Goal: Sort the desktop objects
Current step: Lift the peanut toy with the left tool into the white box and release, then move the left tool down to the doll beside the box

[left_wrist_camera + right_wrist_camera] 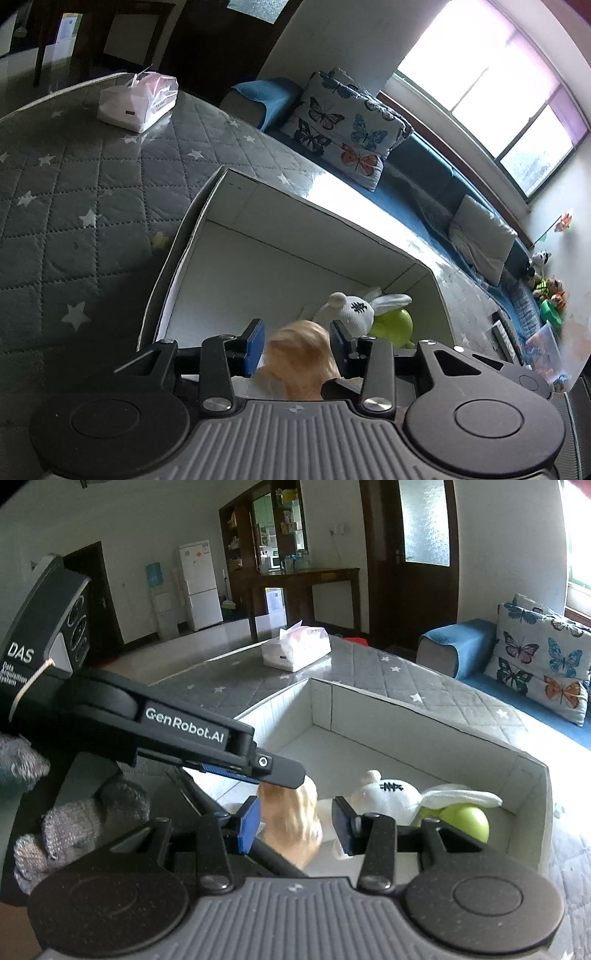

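Blurred tan fluffy toy (299,358) between parted left fingers (255,347), over smooth white box (295,236); right fingers (249,825) parted, empty.

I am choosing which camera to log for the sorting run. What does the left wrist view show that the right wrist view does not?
Only the left wrist view shows the big window and the toys heaped against the far wall. Only the right wrist view shows the left gripper from outside, a gloved hand and the fridge. Both show the white box, the blurred tan toy, the white rabbit plush, the green ball and the tissue pack.
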Available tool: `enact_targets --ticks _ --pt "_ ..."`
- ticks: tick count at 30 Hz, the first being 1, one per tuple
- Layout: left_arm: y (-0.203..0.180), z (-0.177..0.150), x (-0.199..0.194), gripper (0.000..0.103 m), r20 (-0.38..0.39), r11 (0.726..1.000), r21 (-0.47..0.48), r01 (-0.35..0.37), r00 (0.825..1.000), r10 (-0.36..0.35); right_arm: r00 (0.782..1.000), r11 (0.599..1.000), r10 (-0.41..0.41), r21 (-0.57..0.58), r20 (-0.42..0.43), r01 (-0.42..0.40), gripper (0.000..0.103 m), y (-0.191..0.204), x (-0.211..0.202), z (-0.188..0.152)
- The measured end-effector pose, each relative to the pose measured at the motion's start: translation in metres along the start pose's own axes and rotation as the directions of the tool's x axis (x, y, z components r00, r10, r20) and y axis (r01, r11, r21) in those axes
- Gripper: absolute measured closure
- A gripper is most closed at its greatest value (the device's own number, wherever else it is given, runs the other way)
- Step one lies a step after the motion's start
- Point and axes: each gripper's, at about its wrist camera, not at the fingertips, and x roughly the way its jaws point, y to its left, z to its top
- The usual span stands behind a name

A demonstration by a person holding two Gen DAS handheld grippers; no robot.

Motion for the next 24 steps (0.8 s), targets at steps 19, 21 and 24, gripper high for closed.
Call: enact_targets --ticks 19,21,24 --pt "-0.009 -0.013 -0.033 0.061 0.054 0.999 0.048 -0.010 0.999 0.008 0.998 1.000 -0.025 0.019 0.062 0.024 0.060 0.006 -0.032 -0.009" --pt "-0.011 -0.017 -0.039 0.062 0.062 0.999 0.054 0.000 0.998 -0.003 0.996 0.999 -0.044 0.018 0.080 0.043 0.060 0.007 -0.046 -0.014" --pt "-0.019 -0.026 -0.049 0.062 0.076 0.997 0.082 0.005 0.997 -0.011 0.993 0.998 -0.063 0.028 0.095 0.060 0.060 0.009 -0.061 -0.024"
